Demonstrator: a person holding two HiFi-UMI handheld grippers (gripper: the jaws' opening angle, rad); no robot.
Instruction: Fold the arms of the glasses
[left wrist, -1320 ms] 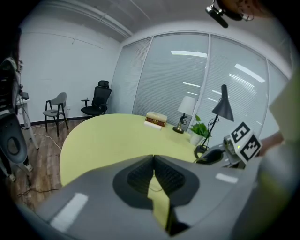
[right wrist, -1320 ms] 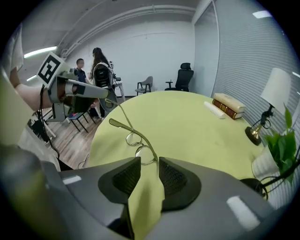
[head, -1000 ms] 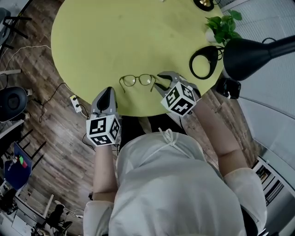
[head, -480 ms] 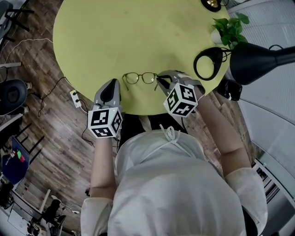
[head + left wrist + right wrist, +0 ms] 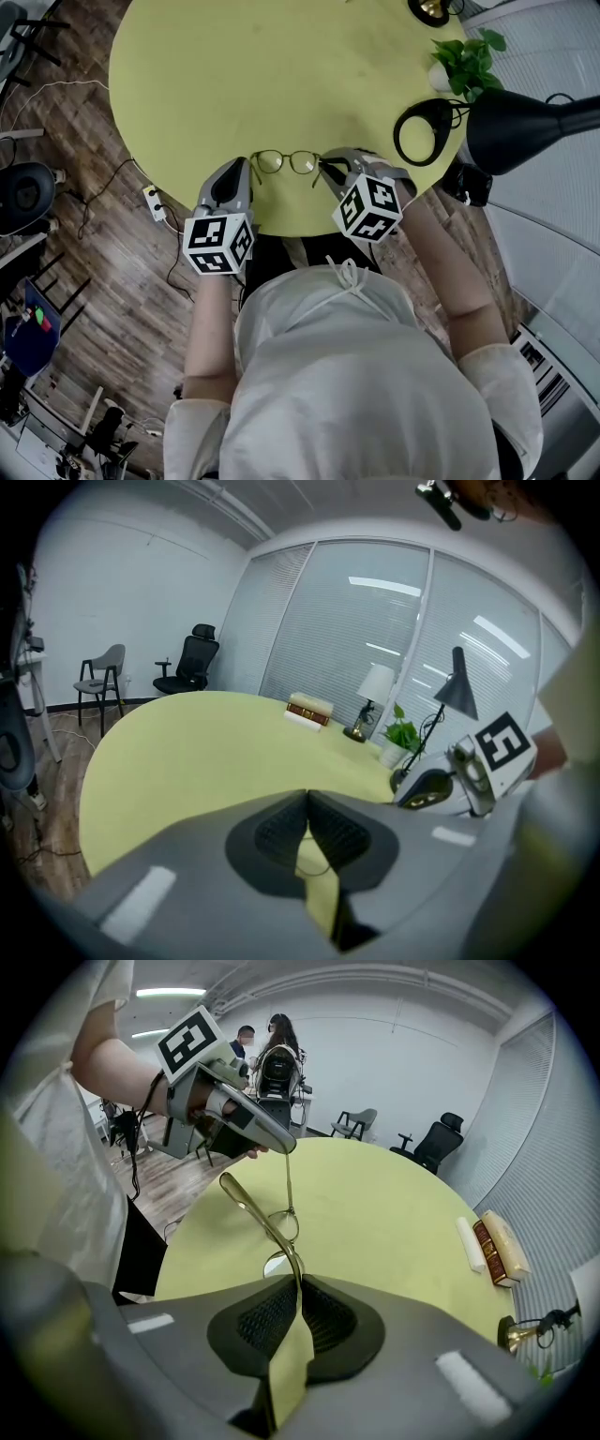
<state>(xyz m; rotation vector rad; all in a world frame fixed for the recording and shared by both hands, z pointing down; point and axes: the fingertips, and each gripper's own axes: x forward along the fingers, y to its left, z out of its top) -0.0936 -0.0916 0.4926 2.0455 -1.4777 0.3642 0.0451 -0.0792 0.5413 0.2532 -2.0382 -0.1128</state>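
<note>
thin gold wire-rimmed glasses (image 5: 286, 161) at the lower edge of the round yellow-green table (image 5: 234, 75). my right gripper (image 5: 298, 1283) just clamped one arm, my left gripper (image 5: 307, 794) pinches the other. neither's folded yet.

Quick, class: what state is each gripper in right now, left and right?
Left gripper: closed, pinching one arm of the glasses.
Right gripper: jaws have just closed on the glasses' other arm.
</note>
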